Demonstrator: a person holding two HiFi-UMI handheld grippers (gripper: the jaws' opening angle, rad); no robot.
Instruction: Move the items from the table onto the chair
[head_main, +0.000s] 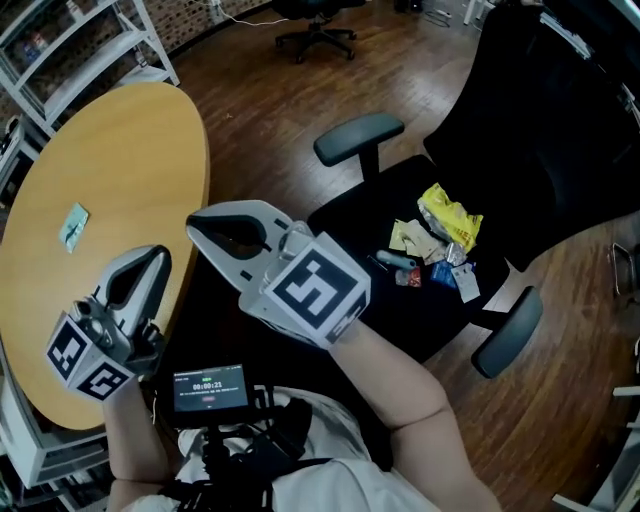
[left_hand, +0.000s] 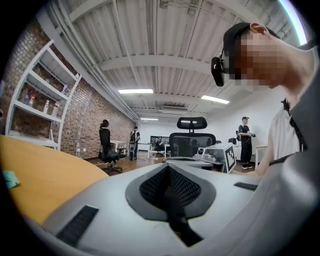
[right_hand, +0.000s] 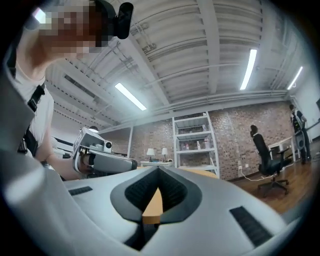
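A small teal packet (head_main: 74, 225) lies alone on the round wooden table (head_main: 120, 160); it also shows at the left edge of the left gripper view as the teal packet (left_hand: 8, 179). The black office chair's seat (head_main: 360, 240) carries a yellow packet (head_main: 450, 216) and several small sachets (head_main: 425, 262). My left gripper (head_main: 160, 256) is shut and empty over the table's near right edge, its tips meeting in its own view (left_hand: 167, 166). My right gripper (head_main: 197, 226) is held between table and chair, also shut and empty (right_hand: 159, 169).
White shelving (head_main: 70, 40) stands behind the table. A second office chair (head_main: 315, 30) sits on the wooden floor at the back. The task chair's armrests (head_main: 358, 137) flank the seat. A small screen (head_main: 210, 388) hangs at the person's chest. People stand far off (left_hand: 245, 140).
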